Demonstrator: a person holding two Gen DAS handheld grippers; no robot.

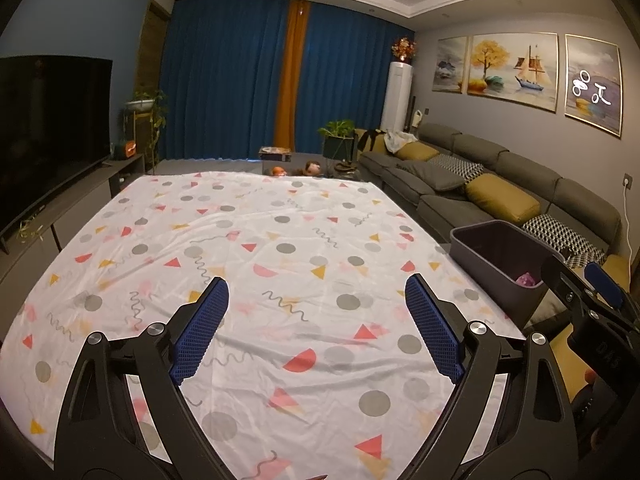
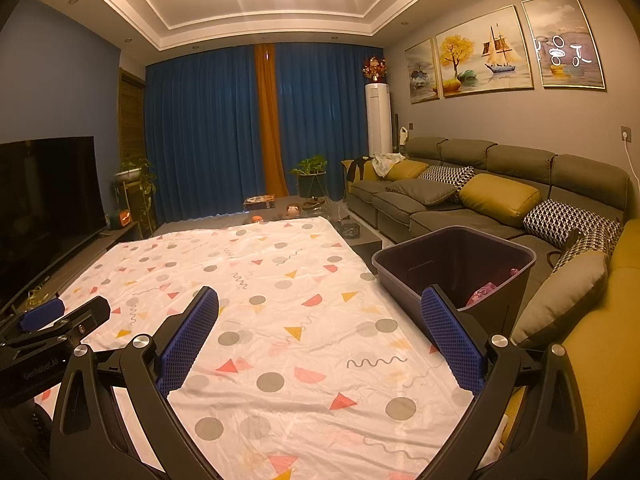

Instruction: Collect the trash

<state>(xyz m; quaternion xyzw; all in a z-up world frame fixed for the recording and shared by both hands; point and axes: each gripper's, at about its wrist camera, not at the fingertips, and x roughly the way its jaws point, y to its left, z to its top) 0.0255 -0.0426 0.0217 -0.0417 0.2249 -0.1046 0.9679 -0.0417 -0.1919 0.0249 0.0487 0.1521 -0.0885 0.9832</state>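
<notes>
Nearest, the left gripper (image 1: pixel 316 320) and the right gripper (image 2: pixel 320 332) both hover with fingers spread wide and nothing between them, above the patterned cloth (image 1: pixel 260 248) covering the worktop. Just past the cloth's right edge stands a dark bin (image 2: pixel 452 264), holding what looks like crumpled pink trash (image 2: pixel 486 294). Farther off, a sofa (image 2: pixel 460 208) lines the wall.

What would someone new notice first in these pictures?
Most striking is the white patterned sheet spread across the middle of the room. At its right edge stands a dark bin with something pink inside, and behind it a grey sofa runs along the right wall.
</notes>
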